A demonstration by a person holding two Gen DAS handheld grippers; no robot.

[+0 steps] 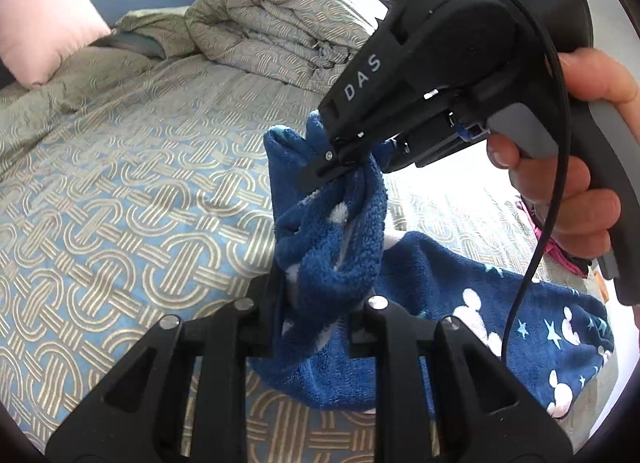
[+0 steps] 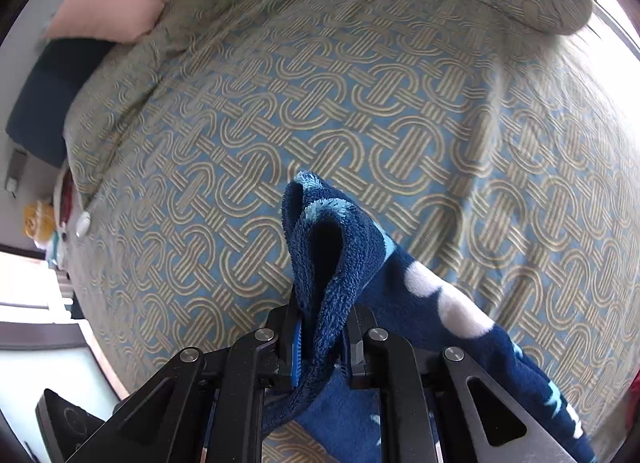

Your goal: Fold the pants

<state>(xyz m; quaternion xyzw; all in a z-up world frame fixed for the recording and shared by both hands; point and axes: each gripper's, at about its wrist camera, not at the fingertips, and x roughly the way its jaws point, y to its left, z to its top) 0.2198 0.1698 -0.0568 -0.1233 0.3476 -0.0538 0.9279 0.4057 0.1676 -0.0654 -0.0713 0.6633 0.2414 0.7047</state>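
Both the left tool (image 1: 320, 315) and right tool (image 2: 320, 343) clamp the pants (image 1: 332, 247) edge above the wide bedspread (image 1: 120, 191).

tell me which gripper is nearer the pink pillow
Left, though only slightly. The left gripper and right gripper both clamp the blue pants, well short of the pink pillow.

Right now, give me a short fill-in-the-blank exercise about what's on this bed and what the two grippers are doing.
1. Both grippers are shut on the blue fleece ____.
2. The pillow near the headboard is ____ in colour.
3. The left gripper and the right gripper each pinch bunched ____.
4. The folded duvet lies on the ____.

Missing words: pants; pink; fabric; bed.
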